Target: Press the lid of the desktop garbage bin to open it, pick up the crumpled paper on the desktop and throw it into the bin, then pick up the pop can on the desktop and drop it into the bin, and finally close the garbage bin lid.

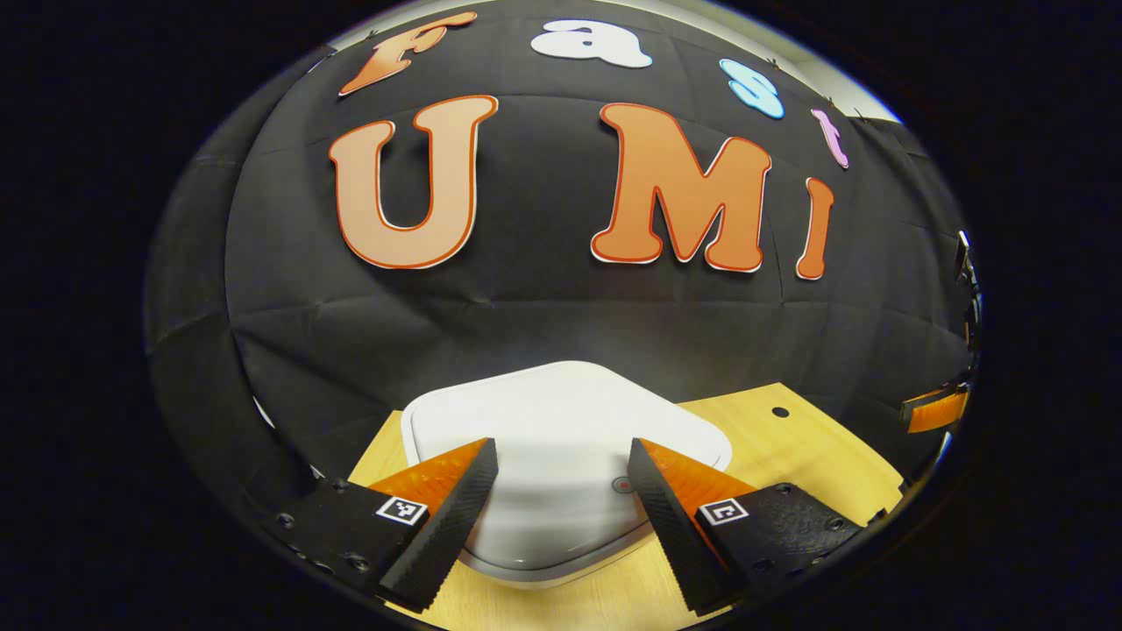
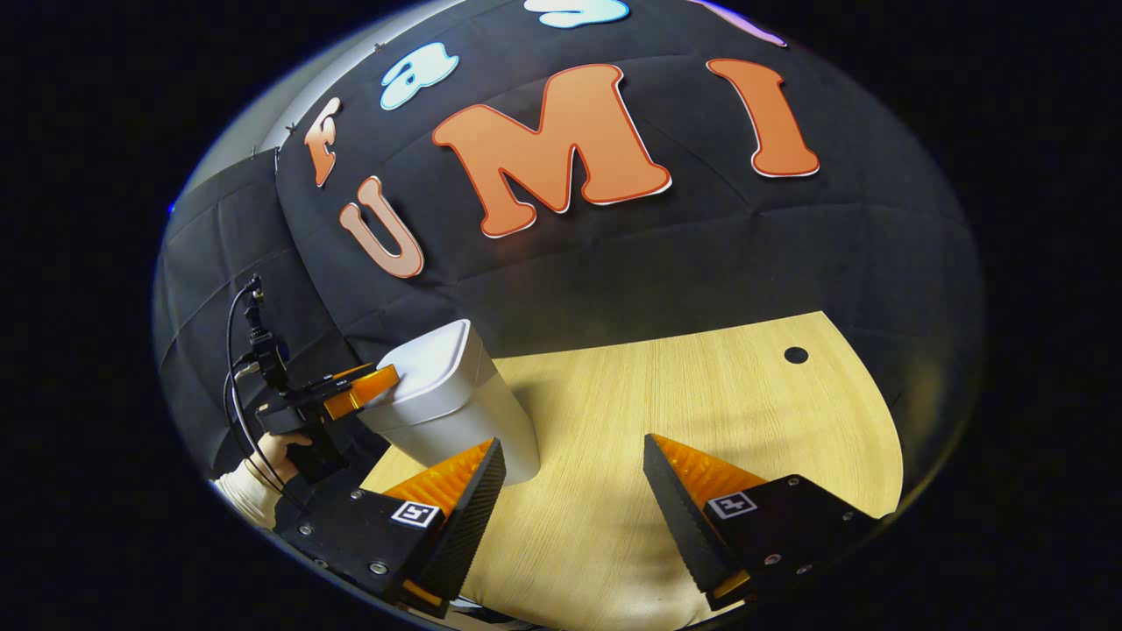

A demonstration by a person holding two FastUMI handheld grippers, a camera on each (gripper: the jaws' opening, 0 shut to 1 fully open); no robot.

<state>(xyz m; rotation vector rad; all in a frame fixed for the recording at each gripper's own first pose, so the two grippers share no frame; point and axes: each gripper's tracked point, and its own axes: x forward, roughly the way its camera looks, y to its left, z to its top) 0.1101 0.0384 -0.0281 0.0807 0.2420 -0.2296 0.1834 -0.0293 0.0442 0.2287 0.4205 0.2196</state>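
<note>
Lid shut on the bin, both grippers empty, desktop bare around it.

From my remote station, reading left to right with the bin [image 2: 456, 399] as landmark: a hand [image 2: 280, 451] holds my left gripper [image 2: 372, 386] at the bin's left, its tips at the closed lid [image 1: 561, 429], fingers set wide with nothing between them; whether they touch the lid I cannot tell. My right gripper [image 2: 574, 491] hangs right of the bin over the wooden desktop [image 2: 701, 394], fingers wide, holding nothing. I judge the paper and can are already inside. Risk: an off-centre push near the lid edge could tip or slide the bin, which stands near the desktop's left edge. Open room lies to the bin's right, up to a small dark hole [image 2: 796, 355].
</note>
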